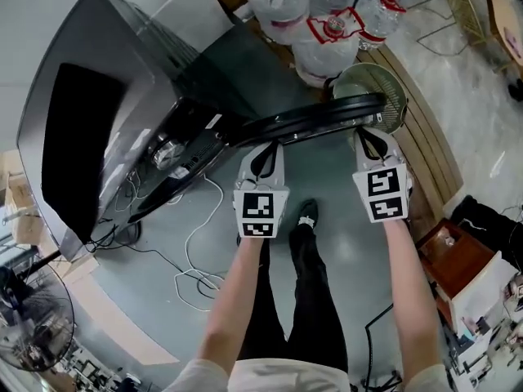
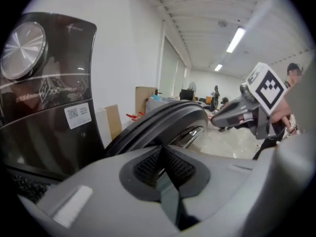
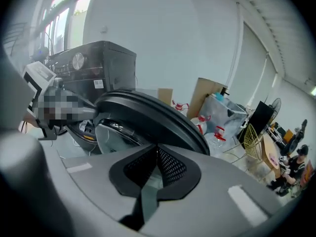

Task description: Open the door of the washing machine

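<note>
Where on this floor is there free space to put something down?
Bare grey floor lies between the person's legs and the wooden planks. Crowded: water jugs beyond the open door, cables beside the washing machine.

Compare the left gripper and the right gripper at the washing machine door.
The left gripper sits midway along the door rim, nearer the washing machine; the right gripper sits at the rim's free end, by the wire fan guard. The left gripper leans rightward in the head view; the right gripper leans leftward. Both are shut, tips at the rim.
</note>
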A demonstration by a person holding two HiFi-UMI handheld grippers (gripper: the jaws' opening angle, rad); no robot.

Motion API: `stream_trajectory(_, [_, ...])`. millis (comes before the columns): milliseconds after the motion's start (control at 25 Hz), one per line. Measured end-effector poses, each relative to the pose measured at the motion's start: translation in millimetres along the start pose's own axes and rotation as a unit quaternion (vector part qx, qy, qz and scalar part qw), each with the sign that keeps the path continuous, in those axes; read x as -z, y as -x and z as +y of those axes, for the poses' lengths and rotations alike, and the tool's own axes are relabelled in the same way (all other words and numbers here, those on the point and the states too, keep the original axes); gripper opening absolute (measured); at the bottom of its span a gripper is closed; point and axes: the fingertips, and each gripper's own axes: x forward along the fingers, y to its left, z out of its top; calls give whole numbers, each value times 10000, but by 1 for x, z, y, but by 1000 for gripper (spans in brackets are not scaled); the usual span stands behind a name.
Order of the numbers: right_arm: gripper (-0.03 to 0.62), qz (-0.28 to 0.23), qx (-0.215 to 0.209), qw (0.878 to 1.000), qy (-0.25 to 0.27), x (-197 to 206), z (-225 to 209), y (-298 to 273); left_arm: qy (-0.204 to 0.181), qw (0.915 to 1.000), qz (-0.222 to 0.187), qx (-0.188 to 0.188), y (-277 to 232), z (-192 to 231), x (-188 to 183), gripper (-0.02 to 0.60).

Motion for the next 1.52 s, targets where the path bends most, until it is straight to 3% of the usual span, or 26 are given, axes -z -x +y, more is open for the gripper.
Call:
stream_trajectory(280, [2, -259, -312, 9990, -188, -20, 4, -14, 341, 9991, -24, -257, -2, 2, 0, 58])
stream_trajectory(680, [2, -303, -273, 9984, -400, -11, 4, -7, 571, 9976, 5, -399, 5, 1, 4, 58])
stream_trajectory(880, [3, -395, -196, 9982, -408, -18, 5, 2, 642, 9963, -29, -575, 34, 11, 5, 58])
stream_trajectory(1040, [3, -577, -439, 9961, -507, -22, 35, 24, 740, 9937, 56, -841, 88, 19, 21, 58])
stream_trajectory(1240, [3, -571, -1286, 9869, -784, 6, 124, 85, 892, 9868, 178, -1343, 205, 9, 42, 58])
stream_trajectory(1400, [3, -770, -1929, 9757, -699, -3, 213, 145, 1049, 9742, 63, -1996, 304, 23, 54, 58])
stream_trajectory(1520, [2, -766, -2168, 9716, -560, -9, 273, 202, 1344, 9652, 87, -2241, 381, 13, 73, 58])
